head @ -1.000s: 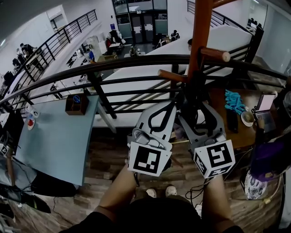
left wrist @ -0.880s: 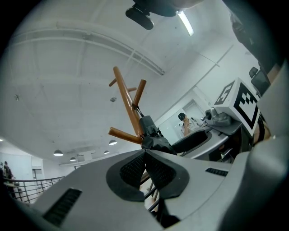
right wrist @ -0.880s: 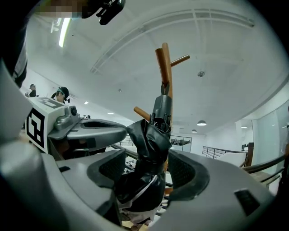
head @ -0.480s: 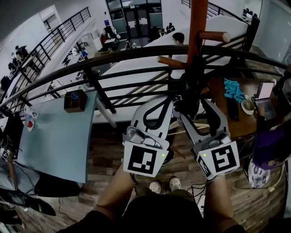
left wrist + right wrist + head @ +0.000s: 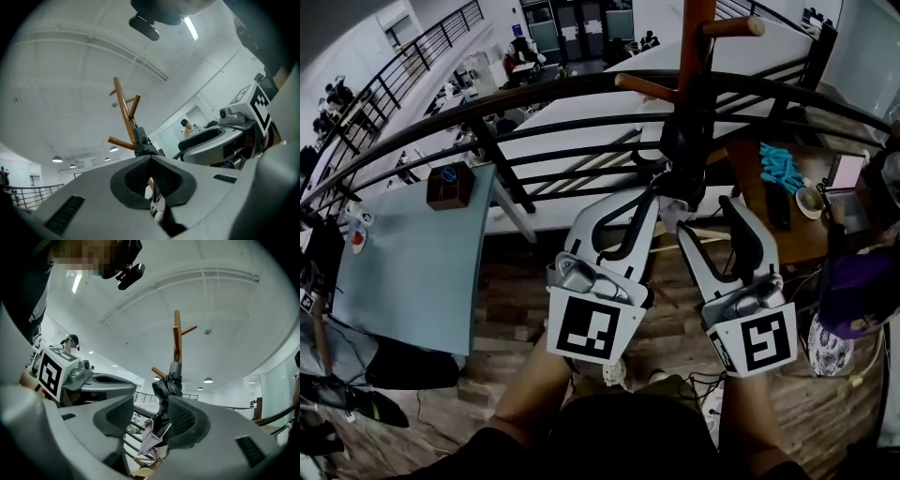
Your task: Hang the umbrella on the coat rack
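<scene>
The coat rack (image 5: 696,37) is a brown wooden pole with pegs, one peg (image 5: 645,88) pointing left; it also shows in the left gripper view (image 5: 124,112) and the right gripper view (image 5: 177,336). A black folded umbrella (image 5: 685,141) hangs close against the pole, below that peg. Its lower end, with a pale fabric tag (image 5: 149,434), runs down between both grippers. My left gripper (image 5: 654,202) is shut on that thin lower end (image 5: 153,194). My right gripper (image 5: 698,214) holds the umbrella's body (image 5: 164,394) between its pads. Whether the umbrella's loop sits over a peg is hidden.
A black metal railing (image 5: 534,98) runs across just beyond the grippers. Behind the railing on the lower floor are a blue table (image 5: 412,262) with a brown box (image 5: 450,184) and, at right, a wooden desk (image 5: 792,220) with a cup, a phone and blue cloth. A purple bag (image 5: 853,300) is at far right.
The rack's pegs now sit higher in the head view. Both grippers have drawn back a little from the pole toward me, still side by side on the umbrella.
</scene>
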### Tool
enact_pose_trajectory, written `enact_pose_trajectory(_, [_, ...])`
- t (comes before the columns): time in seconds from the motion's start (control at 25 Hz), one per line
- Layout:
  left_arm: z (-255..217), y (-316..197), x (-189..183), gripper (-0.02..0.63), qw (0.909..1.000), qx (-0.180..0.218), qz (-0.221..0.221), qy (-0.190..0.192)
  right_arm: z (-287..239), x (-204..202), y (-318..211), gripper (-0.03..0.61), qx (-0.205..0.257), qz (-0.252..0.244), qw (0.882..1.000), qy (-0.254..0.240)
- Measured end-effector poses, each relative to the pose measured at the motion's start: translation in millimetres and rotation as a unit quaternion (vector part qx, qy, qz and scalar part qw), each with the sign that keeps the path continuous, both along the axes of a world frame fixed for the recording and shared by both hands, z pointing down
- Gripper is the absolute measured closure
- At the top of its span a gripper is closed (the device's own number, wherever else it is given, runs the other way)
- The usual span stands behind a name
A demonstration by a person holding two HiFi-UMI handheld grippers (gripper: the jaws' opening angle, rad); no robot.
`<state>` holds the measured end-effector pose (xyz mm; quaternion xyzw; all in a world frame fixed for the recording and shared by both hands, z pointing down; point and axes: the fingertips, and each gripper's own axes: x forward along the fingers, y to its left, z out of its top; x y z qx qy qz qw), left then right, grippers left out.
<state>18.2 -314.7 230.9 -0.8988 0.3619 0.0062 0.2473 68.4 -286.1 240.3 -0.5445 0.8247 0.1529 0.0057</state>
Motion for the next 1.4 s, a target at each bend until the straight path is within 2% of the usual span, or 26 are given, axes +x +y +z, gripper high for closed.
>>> enact_pose_trajectory(0.04, [-1, 6, 2, 0.604, 1.0, 0.004, -0.005, -0.001, -2, 3, 6, 0.395, 0.004, -0.002, 1.0, 0.001])
enact_pose_trajectory(0.08, [-3, 12, 4, 0.604, 0.9999, 0.007, -0.01, -0.001, -4, 6, 13, 0.548, 0.008, -0.007, 1.0, 0.002])
enact_pose_trajectory(0.28, [-6, 47, 27, 0.604, 0.9995, 0.009, -0.025, 0.015, -10, 27, 49, 0.549, 0.026, -0.043, 0.999, 0.019])
enact_pose_trajectory(0.44, [-4, 72, 49, 0.604, 0.999, 0.0, -0.04, 0.021, -12, 48, 71, 0.549, 0.034, -0.068, 0.997, 0.012])
enact_pose_trajectory(0.68, [7, 115, 74, 0.604, 0.9983, 0.0, -0.058, -0.002, -5, 63, 111, 0.549, 0.036, -0.102, 0.994, 0.008])
enact_pose_trajectory(1.12, [19, 154, 75, 0.604, 0.9968, 0.0, -0.078, -0.021, 19, 69, 146, 0.549, 0.028, -0.12, 0.992, -0.004])
enact_pose_trajectory(1.4, [21, 177, 52, 0.604, 0.9974, 0.007, -0.069, -0.02, 24, 49, 167, 0.549, 0.025, -0.107, 0.994, 0.008])
